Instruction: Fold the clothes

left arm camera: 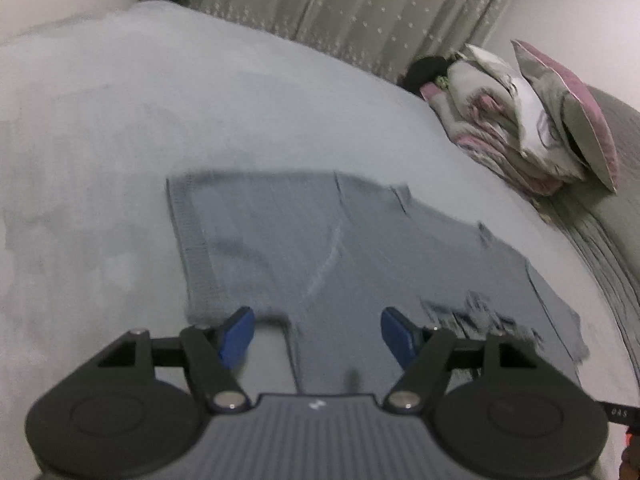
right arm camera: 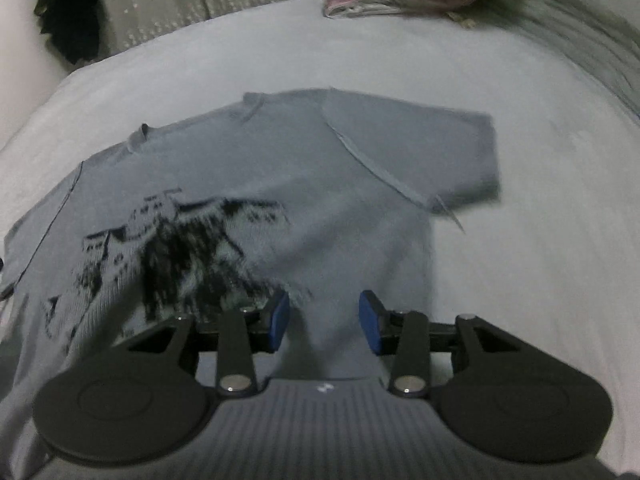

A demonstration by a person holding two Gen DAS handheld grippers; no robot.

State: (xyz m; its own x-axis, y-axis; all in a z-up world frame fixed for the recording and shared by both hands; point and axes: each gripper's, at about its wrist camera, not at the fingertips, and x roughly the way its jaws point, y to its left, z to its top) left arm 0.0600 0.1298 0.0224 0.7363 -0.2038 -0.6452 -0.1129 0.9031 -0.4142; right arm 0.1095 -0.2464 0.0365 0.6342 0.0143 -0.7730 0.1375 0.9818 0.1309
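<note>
Left wrist view: a grey T-shirt (left arm camera: 320, 248) lies spread flat on the bed (left arm camera: 120, 140), one short sleeve reaching towards the far left and its dark print (left arm camera: 476, 316) showing at the right. The left gripper (left arm camera: 317, 334) hangs low over the near edge of the cloth, jaws wide apart with nothing between them. Pillows and folded bedding (left arm camera: 532, 120) are stacked well apart at the head of the bed, before a curtain (left arm camera: 360, 8).

Right wrist view: the same T-shirt (right arm camera: 280, 184) lies print-side up, the collar (right arm camera: 192, 124) towards the far left and a sleeve (right arm camera: 440, 152) spread out to the right. The right gripper (right arm camera: 324, 320) is poised over the lower body of the shirt, jaws wide and holding nothing.

Progress: no fold is visible in either view; the shirt lies fully open in a single layer. Judging by this, the folding of this garment remains to be done. No other loose clothes can be seen on the bed.
</note>
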